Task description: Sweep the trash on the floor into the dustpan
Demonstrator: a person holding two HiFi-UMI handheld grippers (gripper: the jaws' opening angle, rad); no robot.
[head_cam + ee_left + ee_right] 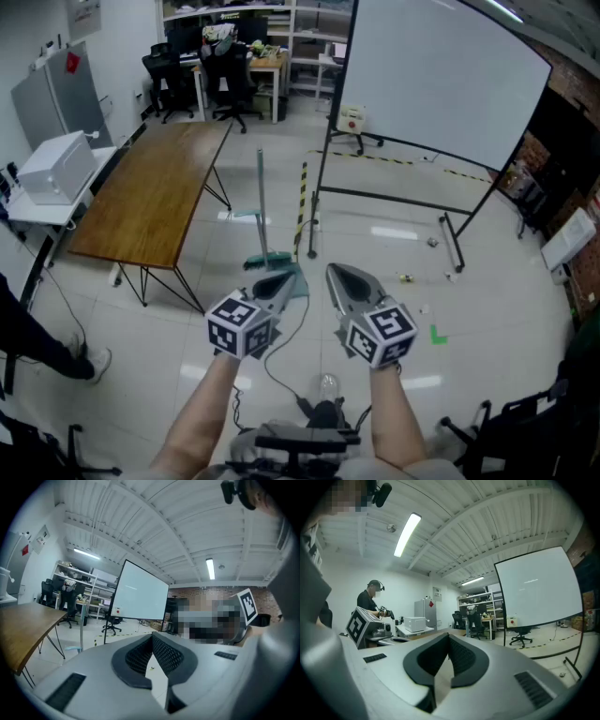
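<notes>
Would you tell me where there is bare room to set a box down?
The wooden table is bare, as is the floor beyond the broom, between table and whiteboard. Trash scraps dot the floor by the whiteboard's foot; office chairs crowd the far end.

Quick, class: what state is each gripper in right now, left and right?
Left gripper: closed, holding nothing.
Right gripper: closed, holding nothing.

Office-type lab workroom. Big whiteboard [436, 84] on a stand stood far right, long wooden table [155, 192] left. Office chairs [230, 80], desk [267, 64] and shelves [309, 28] filled the far end. Tiled floor [375, 206].
</notes>
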